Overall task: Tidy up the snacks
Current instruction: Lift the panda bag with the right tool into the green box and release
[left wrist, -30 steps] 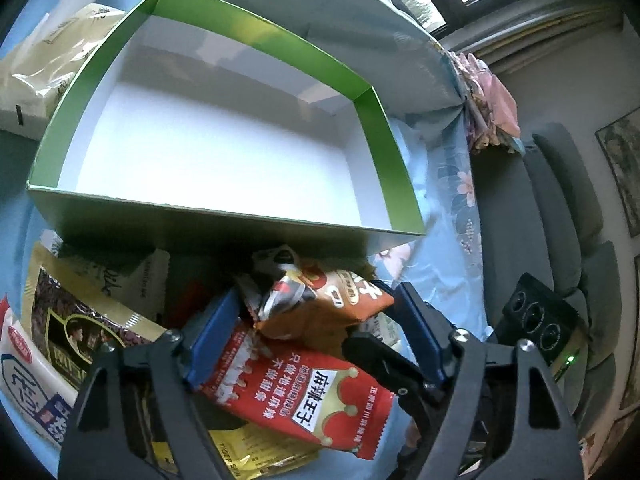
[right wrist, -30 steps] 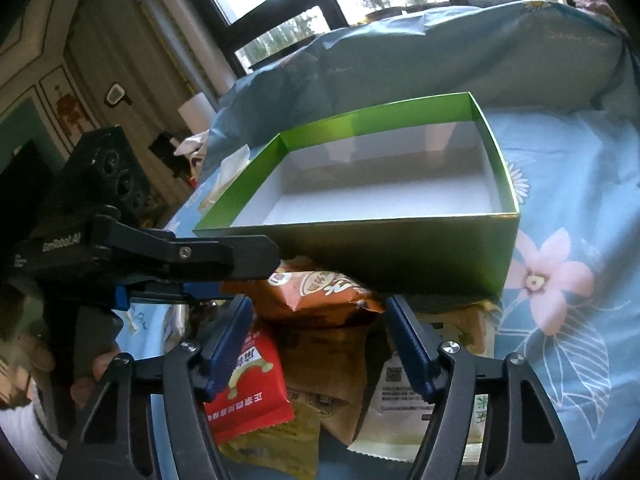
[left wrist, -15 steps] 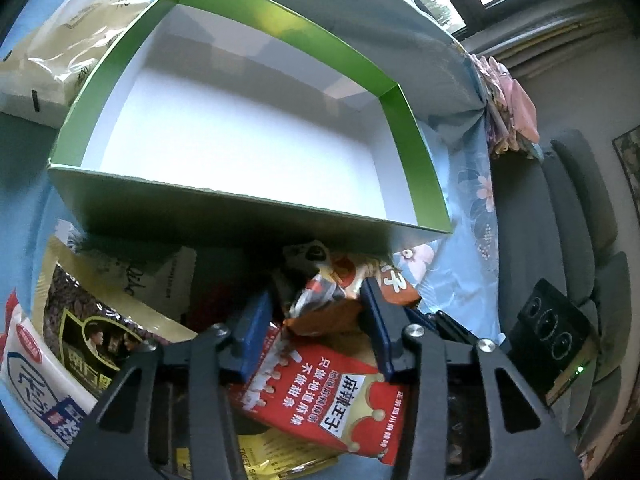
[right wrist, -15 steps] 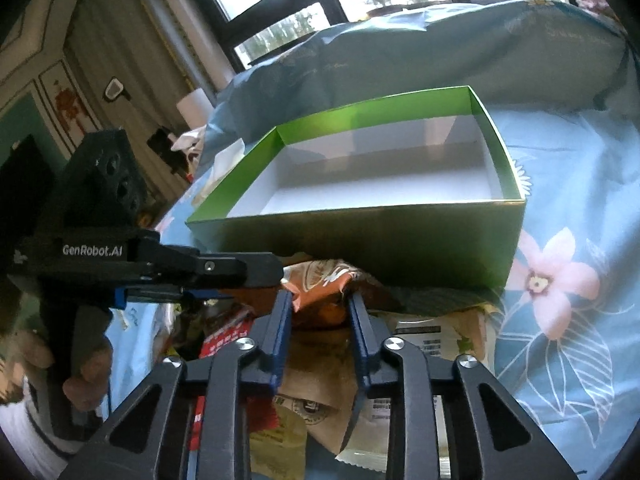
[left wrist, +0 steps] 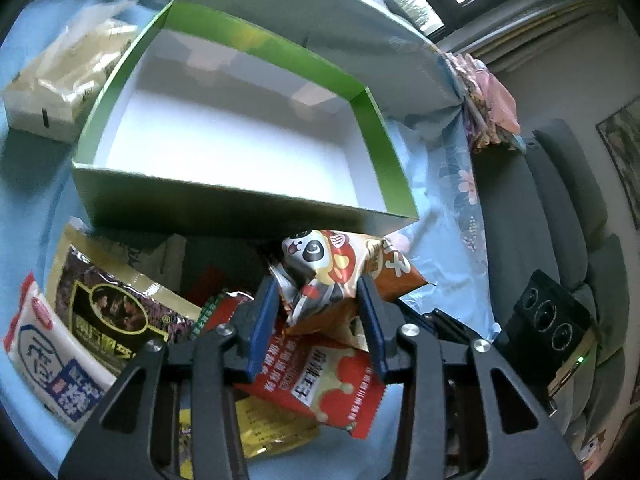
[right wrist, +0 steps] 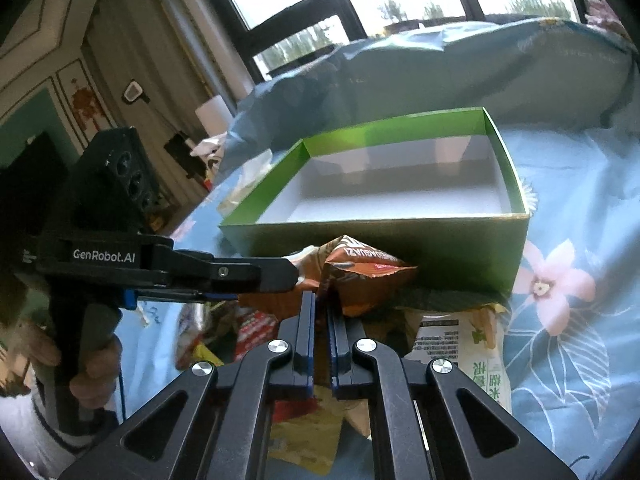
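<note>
The orange packet (left wrist: 344,280), at centre frame just below the green box (left wrist: 384,148), is pinched by both the left gripper (left wrist: 320,320) and the right gripper (right wrist: 322,316), whose jaws are nearly closed on its corner. The box holds nothing yet, and the other snacks (left wrist: 116,312) lie piled at lower left, so by my reading nearly all the sorting remains.

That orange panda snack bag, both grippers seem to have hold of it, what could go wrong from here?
The left gripper and right gripper both pinch the same orange snack bag, so pulling apart could tear it. The right grip looks to be on a thin edge and may slip. The green box wall stands directly ahead; a low lift could snag it.
</note>
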Motion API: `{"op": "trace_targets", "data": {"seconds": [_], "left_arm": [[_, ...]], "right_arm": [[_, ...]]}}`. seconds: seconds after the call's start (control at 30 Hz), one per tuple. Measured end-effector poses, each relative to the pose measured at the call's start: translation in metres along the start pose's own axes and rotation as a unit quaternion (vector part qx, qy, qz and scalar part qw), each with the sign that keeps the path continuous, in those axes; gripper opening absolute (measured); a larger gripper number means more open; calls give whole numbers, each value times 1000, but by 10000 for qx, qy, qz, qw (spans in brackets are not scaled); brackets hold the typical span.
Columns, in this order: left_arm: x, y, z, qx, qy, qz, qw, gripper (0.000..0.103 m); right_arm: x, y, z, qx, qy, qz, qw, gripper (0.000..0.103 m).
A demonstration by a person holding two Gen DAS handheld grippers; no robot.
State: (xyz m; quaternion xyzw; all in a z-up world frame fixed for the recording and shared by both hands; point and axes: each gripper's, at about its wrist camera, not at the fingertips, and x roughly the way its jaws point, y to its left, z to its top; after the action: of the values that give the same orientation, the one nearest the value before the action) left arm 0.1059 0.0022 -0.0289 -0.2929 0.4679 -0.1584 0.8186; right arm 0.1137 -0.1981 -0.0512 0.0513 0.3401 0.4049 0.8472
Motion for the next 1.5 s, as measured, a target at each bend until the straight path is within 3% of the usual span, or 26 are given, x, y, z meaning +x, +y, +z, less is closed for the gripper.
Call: {"op": "trace_targets", "data": {"seconds": [0.3, 0.67, 0.93, 1.23, 1.33, 1.4, 1.43, 1.5], "left_arm": [[-18, -19, 10, 250, -404, -102, 9988, 41], [-18, -24, 54, 405, -768, -117, 9962, 41], [14, -1, 78, 166, -635, 18, 9978, 41], [36, 17, 82, -154, -432, 150, 9988, 41], [33, 19, 83, -210, -485, 56, 9986, 45], [30, 20, 82, -219, -533, 63, 9983, 62], [28, 19, 81, -212, -581, 57, 9981, 65], [25, 19, 81, -198, -609, 33, 9979, 68]], "right_arm": [[-18, 15, 19, -241, -425, -54, 9988, 7], [-2, 16, 65, -485, -750, -181, 9958, 7], [34, -4, 77, -341, -509, -198, 9979, 7], [64, -23, 72, 30, -112, -319, 9994, 7], [67, -26, 71, 79, -83, -466, 9988, 7], [67, -27, 70, 103, -54, -581, 9982, 10], [68, -28, 70, 116, -47, -658, 9978, 11], [66, -29, 71, 153, -66, -682, 9975, 22]]}}
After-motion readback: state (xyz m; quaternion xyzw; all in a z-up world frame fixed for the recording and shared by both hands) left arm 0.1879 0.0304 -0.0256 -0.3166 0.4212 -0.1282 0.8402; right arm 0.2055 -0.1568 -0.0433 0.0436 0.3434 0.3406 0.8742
